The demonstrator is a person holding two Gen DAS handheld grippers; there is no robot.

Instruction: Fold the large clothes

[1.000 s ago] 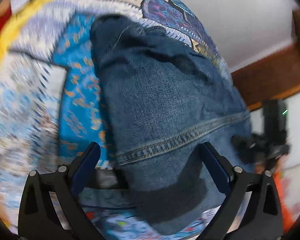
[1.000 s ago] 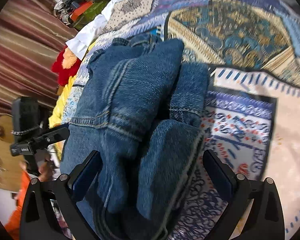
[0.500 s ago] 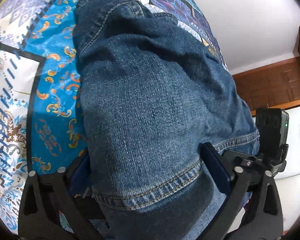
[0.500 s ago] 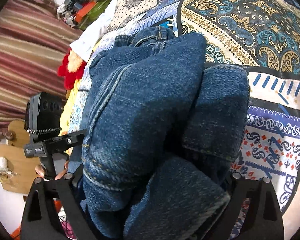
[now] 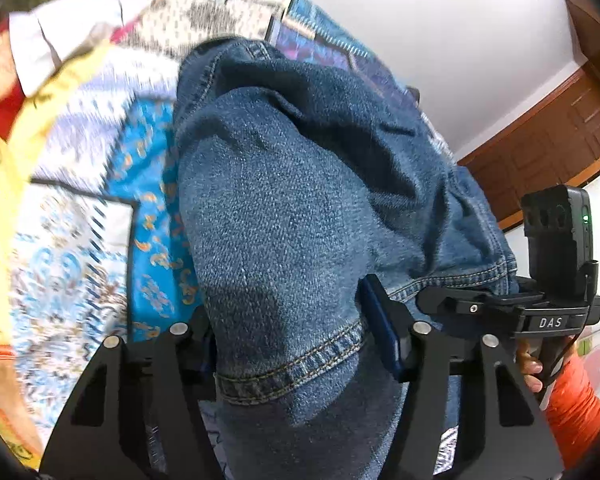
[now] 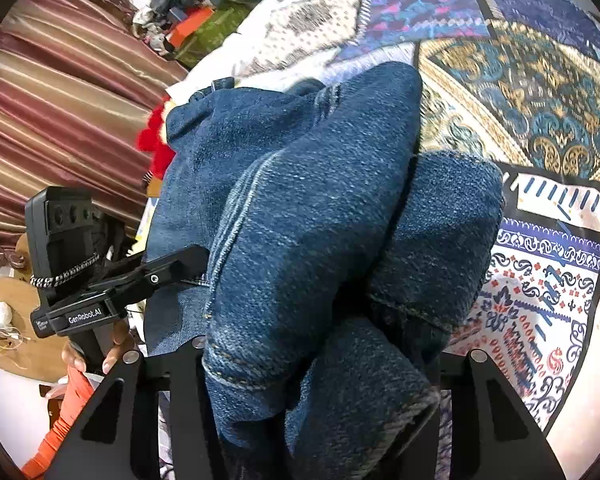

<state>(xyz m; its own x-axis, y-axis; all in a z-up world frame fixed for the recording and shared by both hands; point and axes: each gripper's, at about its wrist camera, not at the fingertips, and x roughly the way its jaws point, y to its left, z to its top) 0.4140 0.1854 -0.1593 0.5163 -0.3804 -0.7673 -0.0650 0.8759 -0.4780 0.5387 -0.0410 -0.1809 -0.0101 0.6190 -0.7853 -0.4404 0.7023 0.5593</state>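
A folded bundle of blue jeans (image 5: 300,200) lies on the patterned bedspread (image 5: 80,220) and fills the middle of both wrist views. My left gripper (image 5: 296,340) is closing on the bundle's hemmed near end, with its blue pads pressed against the denim on both sides. My right gripper (image 6: 320,368) is also closing, on the thick rolled end of the jeans (image 6: 320,220). Denim bulges over its fingers and hides the pads. Each gripper shows in the other's view: the right gripper (image 5: 460,304) at the right, the left gripper (image 6: 172,270) at the left.
The bedspread (image 6: 540,80) stretches away to the right. A striped curtain (image 6: 60,100) hangs on the left, with a heap of clothes (image 6: 196,20) and a red soft item (image 6: 156,140) behind the jeans. A hand and an orange sleeve (image 5: 572,400) hold the right gripper near wooden panelling (image 5: 560,140).
Both pairs of jaws have narrowed from wide open onto the jeans bundle. The left wrist view has lifted and tilted, and more bedspread and wall show beyond the denim.
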